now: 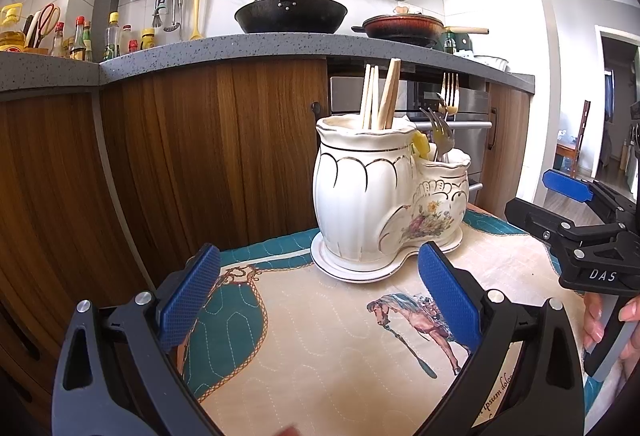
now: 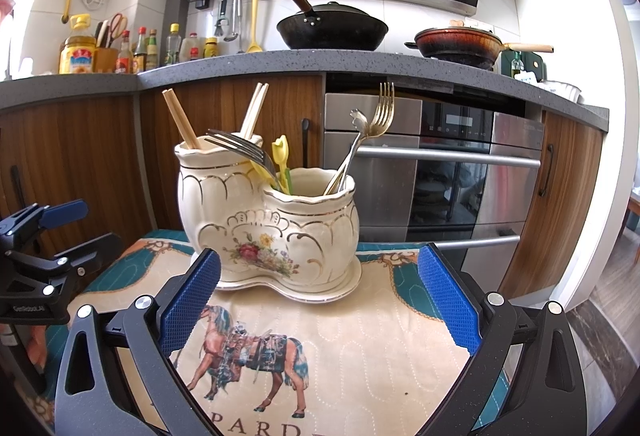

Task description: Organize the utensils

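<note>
Hovering low over the quilted cloth point(image 2: 360, 336), the right tool point(image 2: 318, 296) fills the bottom of its own view with both blue pads spread wide, nothing between them and nothing touched. In the other view the left tool point(image 1: 320, 296) sits the same way at the bottom of the frame, pads wide apart and empty above the horse print. Each tool also shows at the side edge of the other's view, well apart from the ceramics.

Past the pads, near the middle of both frames, stands the white two-cup holder point(image 2: 268, 224) on its matching saucer point(image 2: 320, 290), resting on the cloth. Its taller cup holds the chopsticks point(image 2: 180, 119); the lower, flowered cup holds a gold fork point(image 2: 380, 115), a silver fork point(image 2: 240, 149) leaning toward the left of the frame, and small yellow picks point(image 2: 280, 155).

No loose utensils can be seen on the cloth, so the sorting looks complete or nearly so; what may remain, if anything, is straightening the leaning fork.

Behind, across the upper half of the frames, runs a grey worktop point(image 2: 240, 61) carrying a black wok point(image 2: 332, 27) and a rusty pan point(image 2: 456, 43), with an oven point(image 2: 440, 171) beneath.
</note>
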`<state>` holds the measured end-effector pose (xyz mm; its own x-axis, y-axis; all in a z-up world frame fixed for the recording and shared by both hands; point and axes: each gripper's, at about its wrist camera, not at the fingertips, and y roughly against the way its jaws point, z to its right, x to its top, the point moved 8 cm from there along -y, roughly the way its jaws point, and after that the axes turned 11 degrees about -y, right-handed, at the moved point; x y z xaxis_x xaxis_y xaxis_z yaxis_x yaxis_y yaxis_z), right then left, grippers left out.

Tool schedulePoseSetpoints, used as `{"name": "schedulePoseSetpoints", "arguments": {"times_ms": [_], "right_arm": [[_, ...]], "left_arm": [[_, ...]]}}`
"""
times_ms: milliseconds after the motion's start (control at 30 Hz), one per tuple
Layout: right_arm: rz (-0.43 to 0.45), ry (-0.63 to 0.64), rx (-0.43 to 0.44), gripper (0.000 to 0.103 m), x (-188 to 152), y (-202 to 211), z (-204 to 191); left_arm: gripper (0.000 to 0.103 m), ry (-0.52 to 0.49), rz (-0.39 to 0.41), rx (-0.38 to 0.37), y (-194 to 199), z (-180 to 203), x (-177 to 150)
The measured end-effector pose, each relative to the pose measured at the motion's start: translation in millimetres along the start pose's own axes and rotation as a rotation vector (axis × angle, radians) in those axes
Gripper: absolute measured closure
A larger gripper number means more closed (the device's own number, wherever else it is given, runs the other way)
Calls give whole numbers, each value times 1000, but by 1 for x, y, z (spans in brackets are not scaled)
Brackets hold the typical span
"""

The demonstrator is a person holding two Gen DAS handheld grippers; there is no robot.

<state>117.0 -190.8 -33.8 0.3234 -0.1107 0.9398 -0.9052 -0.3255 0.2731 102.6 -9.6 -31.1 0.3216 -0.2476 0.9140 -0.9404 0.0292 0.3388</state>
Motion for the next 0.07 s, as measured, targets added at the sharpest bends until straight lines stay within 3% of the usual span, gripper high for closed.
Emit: {"name": "schedulePoseSetpoints", "arguments": {"times_ms": [67], "right_arm": [[-18,-18,-26,5,-3,-3,6]], "left_arm": [[5,0,0,0,0,0,0]]}}
